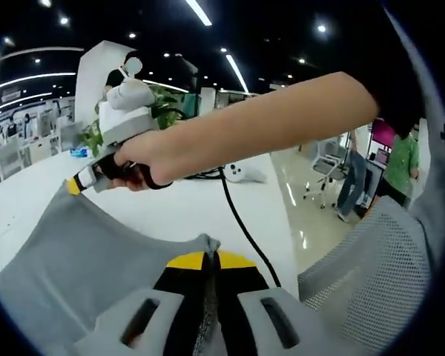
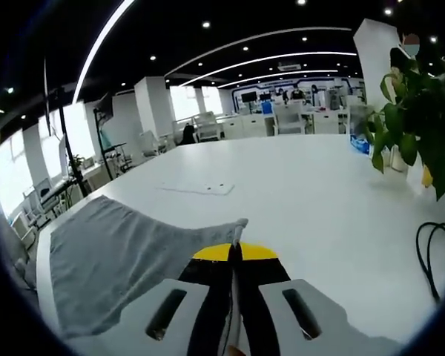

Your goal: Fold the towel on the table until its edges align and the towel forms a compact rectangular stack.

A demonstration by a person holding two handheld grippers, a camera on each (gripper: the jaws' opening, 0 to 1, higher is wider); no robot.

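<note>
Towel point(image 1: 81, 259), grey, lifted off the white table point(image 1: 178, 215) and stretched between both tongs. In the left gripper view its lower edge runs out of the picture, so its full shape can't be made out.

Left gripper point(image 1: 208, 261): yellow-tipped jaws pressed together, pinching a towel corner that pokes up just past the tips. The rest of the cloth spreads to the left of the jaws.

Right gripper point(image 2: 234, 251): jaws also pressed together on a towel corner. The cloth hangs off to the left of the jaws, sagging toward the table edge. In the left gripper view this same tool sits up and left of the left jaws, held in the person's hand point(image 1: 137, 159). Its yellow tip pinches the far towel corner, but the hand hides most of its body.

Black cable point(image 1: 241, 222) runs from behind the forearm point(image 1: 267, 122) down along the right of the left jaws; its start is hidden. In the right gripper view a cable loop lies far right, cut off at the rim.

Potted plant point(image 2: 411, 126) stands on the table right of the right jaws, its pot mostly out of sight. Containers: none that I can make out apart from that pot.

Mesh chair back point(image 1: 371, 274) sits right of the left jaws.
</note>
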